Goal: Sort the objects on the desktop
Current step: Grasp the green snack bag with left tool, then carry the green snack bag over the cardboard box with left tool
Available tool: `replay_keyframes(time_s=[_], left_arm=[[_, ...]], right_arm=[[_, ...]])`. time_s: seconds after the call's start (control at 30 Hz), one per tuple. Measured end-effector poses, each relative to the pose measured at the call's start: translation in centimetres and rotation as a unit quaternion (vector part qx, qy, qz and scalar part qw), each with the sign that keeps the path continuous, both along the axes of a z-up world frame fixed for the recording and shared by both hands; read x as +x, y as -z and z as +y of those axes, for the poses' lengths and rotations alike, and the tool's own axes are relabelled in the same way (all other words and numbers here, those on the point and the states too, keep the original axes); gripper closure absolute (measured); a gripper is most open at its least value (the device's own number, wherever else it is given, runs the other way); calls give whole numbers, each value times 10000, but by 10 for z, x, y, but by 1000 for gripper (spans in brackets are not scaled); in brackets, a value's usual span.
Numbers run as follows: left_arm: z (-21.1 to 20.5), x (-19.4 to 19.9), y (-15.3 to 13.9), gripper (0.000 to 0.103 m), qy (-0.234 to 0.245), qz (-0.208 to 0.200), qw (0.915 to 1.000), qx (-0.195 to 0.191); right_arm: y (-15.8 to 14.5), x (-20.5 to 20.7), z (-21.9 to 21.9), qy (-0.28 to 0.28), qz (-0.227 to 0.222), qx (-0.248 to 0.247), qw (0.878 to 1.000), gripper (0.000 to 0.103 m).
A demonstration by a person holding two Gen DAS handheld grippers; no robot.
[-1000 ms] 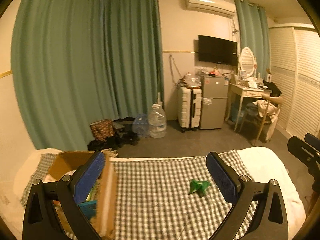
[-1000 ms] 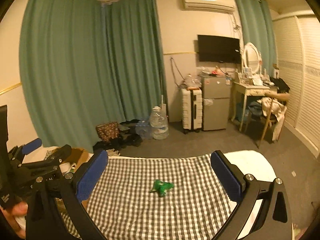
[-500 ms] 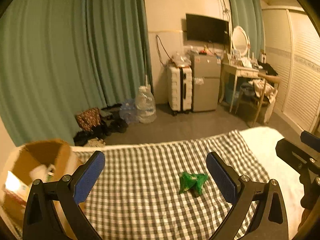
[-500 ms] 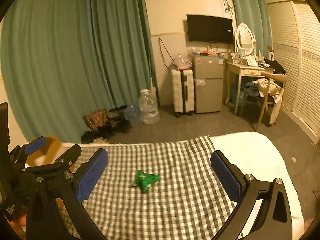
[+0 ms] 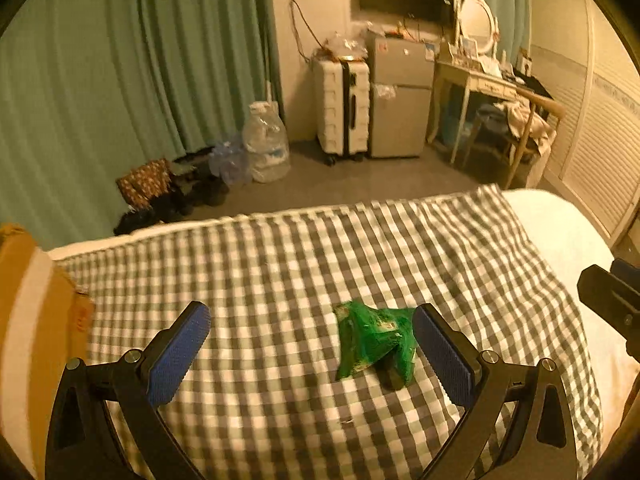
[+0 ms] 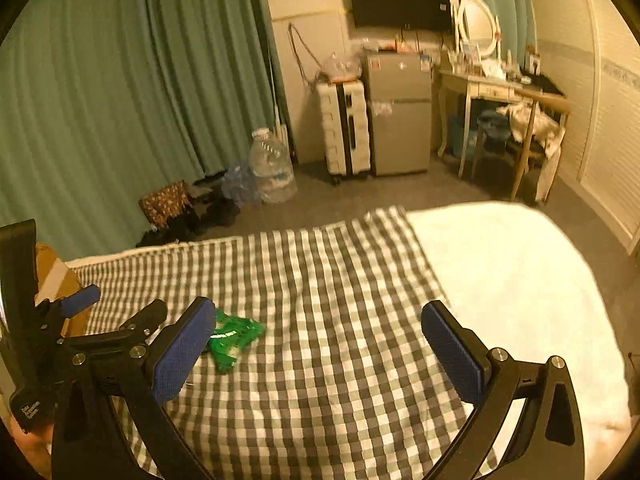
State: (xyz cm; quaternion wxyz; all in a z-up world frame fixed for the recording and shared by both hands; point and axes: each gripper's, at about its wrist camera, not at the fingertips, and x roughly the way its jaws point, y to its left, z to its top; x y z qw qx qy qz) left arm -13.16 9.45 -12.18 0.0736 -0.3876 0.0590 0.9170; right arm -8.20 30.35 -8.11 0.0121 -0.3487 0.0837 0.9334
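Observation:
A crumpled green snack packet [image 5: 374, 342] lies on the checked cloth [image 5: 280, 264]. My left gripper [image 5: 312, 354] is open and empty; the packet sits between its fingers, close to the right pad [image 5: 442, 360]. In the right wrist view the packet [image 6: 234, 338] lies left of centre, partly behind the left pad [image 6: 182, 354]. My right gripper [image 6: 320, 354] is open and empty above the cloth. The left gripper also shows there [image 6: 108, 324], beside the packet. A cardboard box [image 5: 36, 320] stands at the cloth's left edge.
The cloth covers a white padded surface [image 6: 520, 280] that is bare on the right. Beyond the far edge are a floor with water bottles [image 5: 266, 148], shoes, a white suitcase [image 5: 342, 110], a small fridge [image 5: 400, 100] and a dressing table with a chair [image 5: 516, 120].
My left gripper has swung right, away from the box, and dropped toward the green packet, which now sits between its fingers. My right gripper has shifted right and lower too.

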Motion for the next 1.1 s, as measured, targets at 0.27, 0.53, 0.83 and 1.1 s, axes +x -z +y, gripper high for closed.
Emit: replay_keyframes(time_s=[0.27, 0.53, 0.83, 1.1], left_arm=[[21, -18, 38, 0, 190, -379, 9991, -16], [22, -26, 58, 50, 252, -1074, 9933, 339], [17, 2, 26, 61, 180, -788, 9966, 154], [-9, 33, -29, 61, 39, -254, 9995, 170]], right_arm=[[31, -15, 11, -8, -308, 43, 9995, 0], [43, -20, 16, -73, -576, -188, 9981, 0], [23, -6, 6, -179, -414, -194, 9988, 0], [-16, 22, -12, -322, -70, -185, 9993, 0]])
